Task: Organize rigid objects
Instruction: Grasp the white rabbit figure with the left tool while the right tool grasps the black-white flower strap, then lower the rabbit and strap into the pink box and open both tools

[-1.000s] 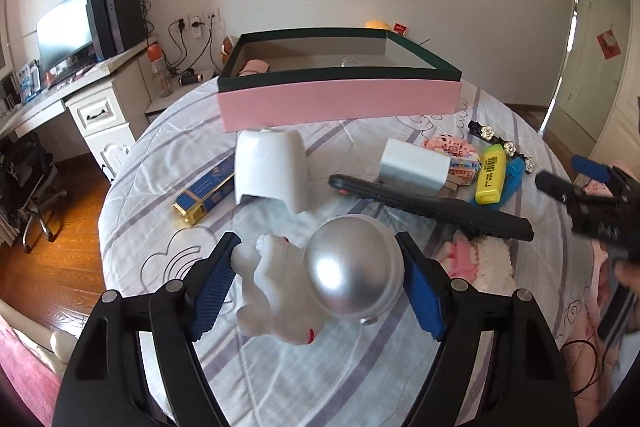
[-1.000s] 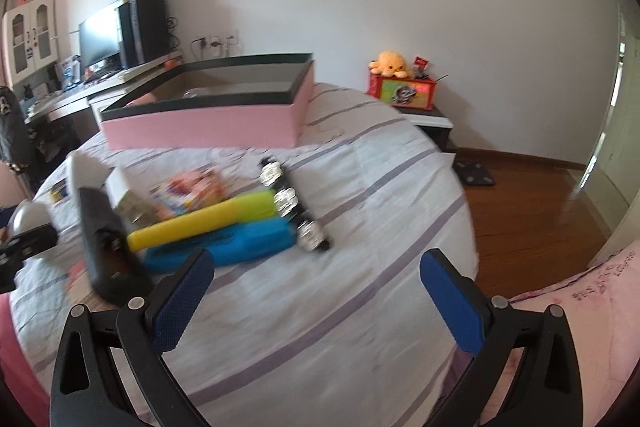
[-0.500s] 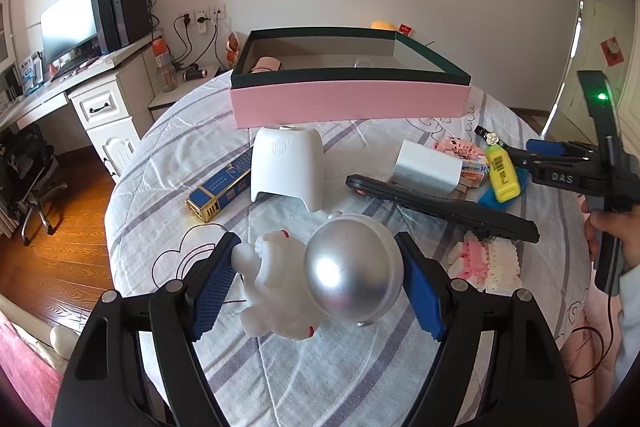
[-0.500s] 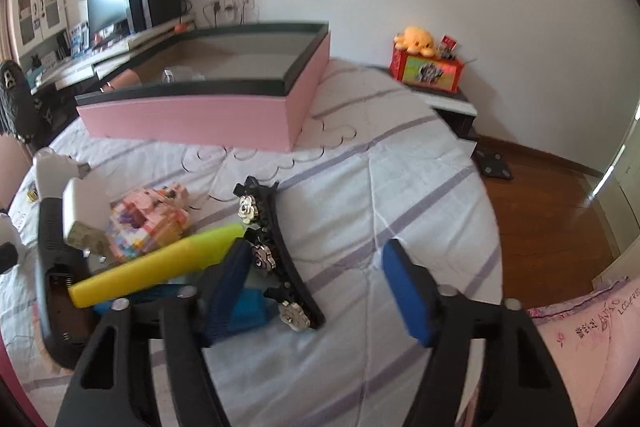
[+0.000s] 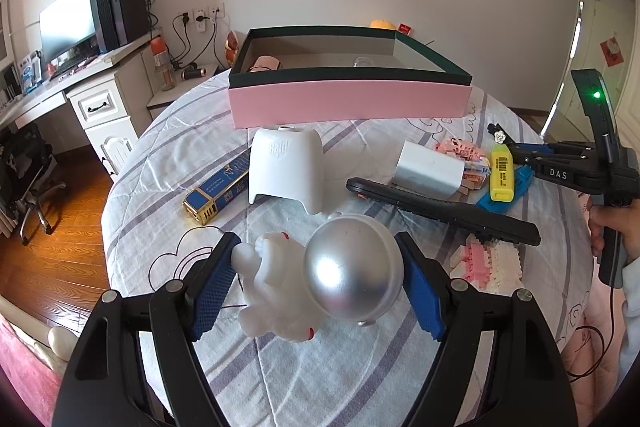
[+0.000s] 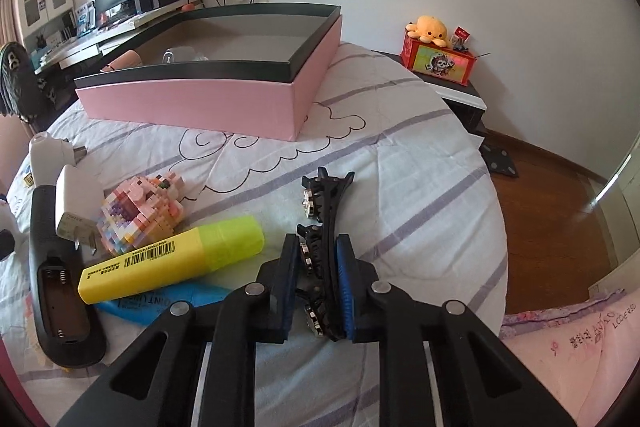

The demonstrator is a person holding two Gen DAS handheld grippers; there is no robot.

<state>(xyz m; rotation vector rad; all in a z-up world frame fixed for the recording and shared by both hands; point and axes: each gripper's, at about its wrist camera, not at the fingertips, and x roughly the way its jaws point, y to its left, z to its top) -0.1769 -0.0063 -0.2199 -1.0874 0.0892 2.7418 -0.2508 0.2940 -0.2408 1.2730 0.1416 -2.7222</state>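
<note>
On the striped bedspread (image 6: 420,163), right tool (image 6: 318,267) clamps the black hair clip (image 6: 326,203); left tool (image 5: 318,285) grasps the astronaut figure (image 5: 320,275).

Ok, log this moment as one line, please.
left gripper: shut on astronaut figure | right gripper: shut on black hair clip | pink box: open, not yet reached

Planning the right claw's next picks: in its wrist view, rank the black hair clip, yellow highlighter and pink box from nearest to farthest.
1. black hair clip, between the right claw pads.
2. yellow highlighter, left of it.
3. pink box, far back left.
</note>
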